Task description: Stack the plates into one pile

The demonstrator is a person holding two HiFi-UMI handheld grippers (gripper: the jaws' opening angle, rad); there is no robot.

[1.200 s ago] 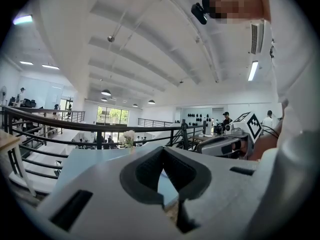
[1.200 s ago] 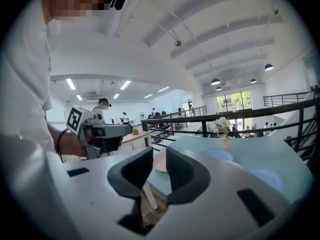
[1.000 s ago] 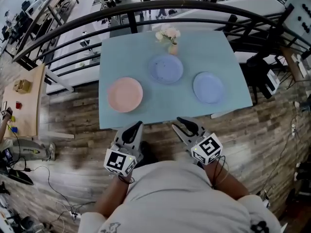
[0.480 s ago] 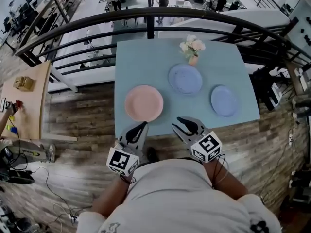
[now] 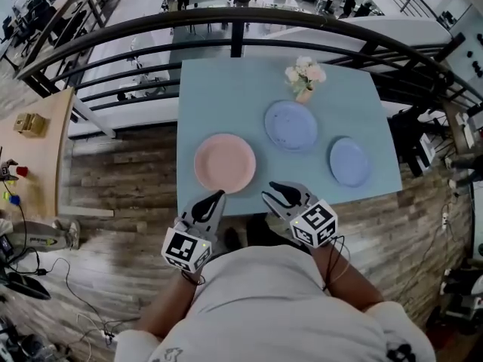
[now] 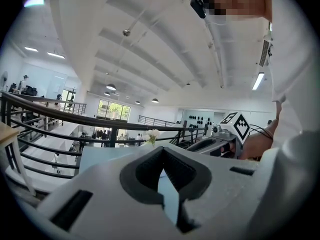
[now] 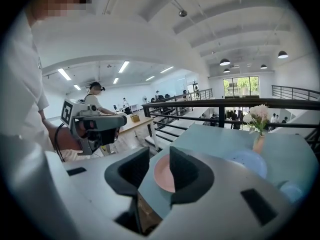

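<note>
Three plates sat apart on teal table, no pile yet. Pink plate near front edge. Large blue plate behind it, by flower vase. Small blue plate off right. Left gripper hung at table's near edge, tips together, nothing in them. Right gripper beside it, jaws apart, just been opening, empty. It was aimed at pink plate, likely readied for first pick. Neither touched a plate.
</note>
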